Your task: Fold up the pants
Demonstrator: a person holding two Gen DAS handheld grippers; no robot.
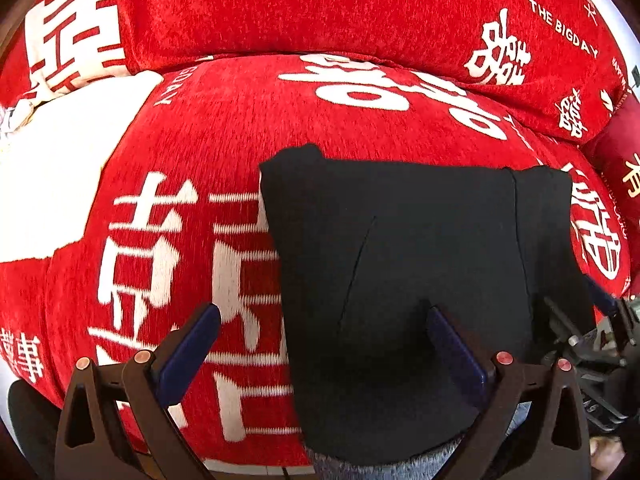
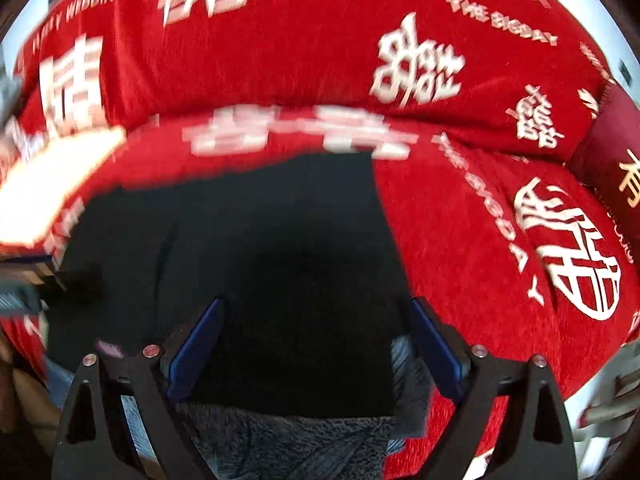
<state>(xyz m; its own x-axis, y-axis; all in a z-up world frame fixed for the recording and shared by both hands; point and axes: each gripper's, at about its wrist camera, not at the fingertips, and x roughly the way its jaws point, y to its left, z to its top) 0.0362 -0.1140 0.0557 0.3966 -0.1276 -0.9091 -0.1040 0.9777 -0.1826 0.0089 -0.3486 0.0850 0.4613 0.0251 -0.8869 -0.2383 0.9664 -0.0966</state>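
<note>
Grey fuzzy fabric point(image 2: 288, 440) fills the nearest strip of the right wrist view, just under the near edge of the black pants point(image 2: 256, 248); what this fabric belongs to cannot be told. Above it the right gripper point(image 2: 316, 344) stands wide apart, its blue-padded fingers point(image 2: 196, 352) spread with nothing between them, both hanging over the dark cloth. That view is smeared with motion blur, so fine detail in the pants is lost.

From the left wrist view, the left gripper point(image 1: 324, 348) is likewise spread wide and holds nothing: its left blue pad point(image 1: 188, 348) hangs over the red cover, its right pad over the pants point(image 1: 420, 280). A strip of the same grey material point(image 1: 380, 468) shows below the pants' near edge. At the right edge of this view part of the other gripper's black mechanism point(image 1: 592, 344) is visible near the pants' right side.

The pants lie folded into a compact dark block on a red sofa cover point(image 1: 192, 152) printed with large white Chinese characters, with a seam running down the block's right part. To the far left sits a white patch point(image 1: 60, 172), too washed out to identify. Beyond, a red back cushion point(image 1: 320, 8) carries the words "THE BIGDAY", and a darker red pillow point(image 1: 620, 172) with gold lettering sits at the far right.
</note>
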